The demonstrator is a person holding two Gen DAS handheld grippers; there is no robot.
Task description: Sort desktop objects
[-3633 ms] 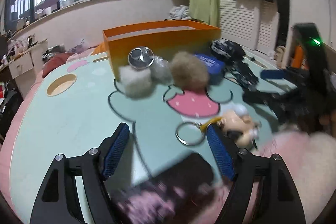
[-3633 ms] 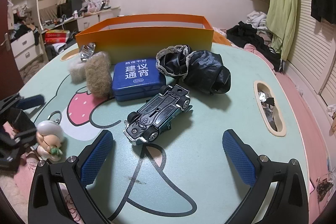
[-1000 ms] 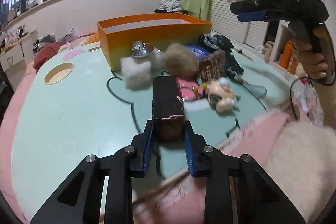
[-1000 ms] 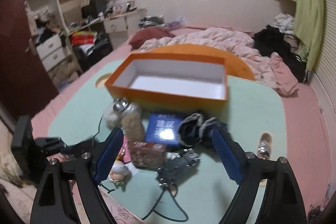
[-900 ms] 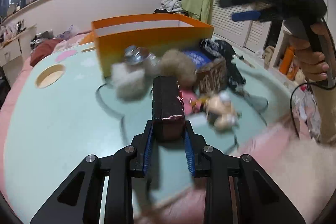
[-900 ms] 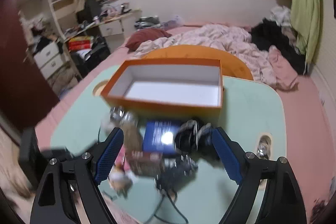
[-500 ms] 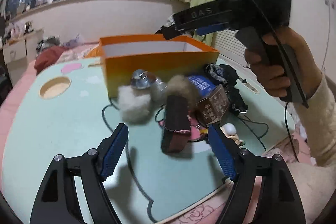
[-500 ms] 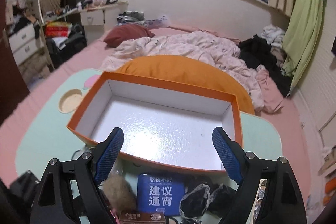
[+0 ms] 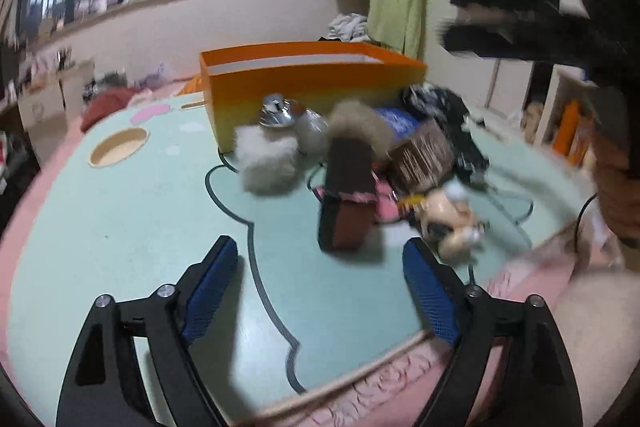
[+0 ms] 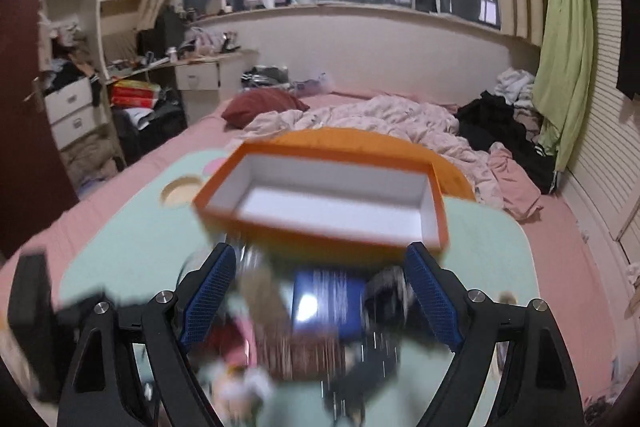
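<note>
Both grippers empty, fingers wide: left gripper (image 9: 320,281) low over the tabletop (image 9: 120,211) facing the dark box (image 9: 347,193), right gripper (image 10: 320,291) high over the empty orange box (image 10: 332,203); next, I judge, square up and clamp the dark box's sides.

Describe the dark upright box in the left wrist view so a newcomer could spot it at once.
Find the orange box on the mint table. In front of it lies a clutter pile; the dark box stands at its near edge, between the white pompom and the doll keychain. It alone is tall, maroon, pink-trimmed.
</note>
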